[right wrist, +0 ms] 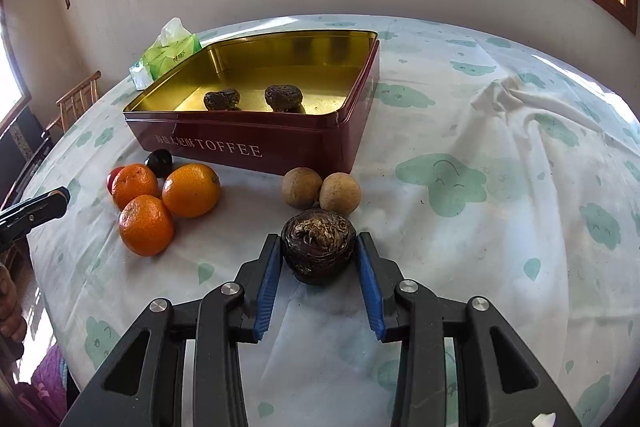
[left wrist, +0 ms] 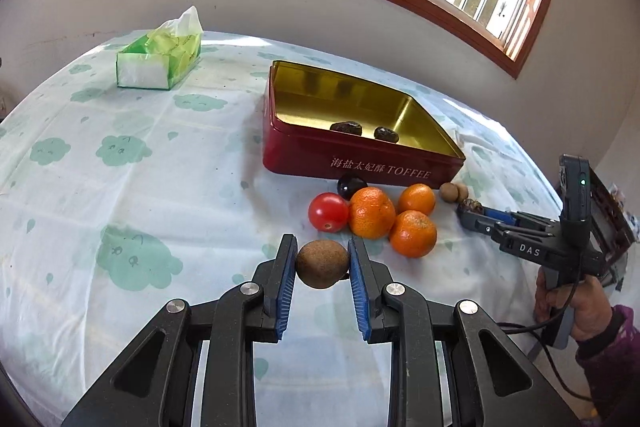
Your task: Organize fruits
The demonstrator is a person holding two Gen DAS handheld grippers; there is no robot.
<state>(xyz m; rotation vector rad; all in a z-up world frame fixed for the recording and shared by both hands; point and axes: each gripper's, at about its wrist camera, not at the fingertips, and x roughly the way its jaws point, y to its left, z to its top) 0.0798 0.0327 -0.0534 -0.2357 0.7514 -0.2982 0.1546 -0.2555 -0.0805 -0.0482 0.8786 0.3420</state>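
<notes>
Brown longan [left wrist: 322, 264] clamped between blue pads of left tool [left wrist: 322, 263], lifted above the surface [left wrist: 120, 187]. Dark water chestnut [right wrist: 318, 251] clamped in right tool [right wrist: 319, 254], low over the cloth. Three oranges [left wrist: 412, 233], a tomato [left wrist: 328, 211] and two more longans [right wrist: 320, 191] just before the red toffee tin [left wrist: 360, 167]; two dark fruits [right wrist: 222, 99] inside.

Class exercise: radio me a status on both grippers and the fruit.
Left gripper shut on longan. Right gripper shut on water chestnut. Tin path clear.
</notes>
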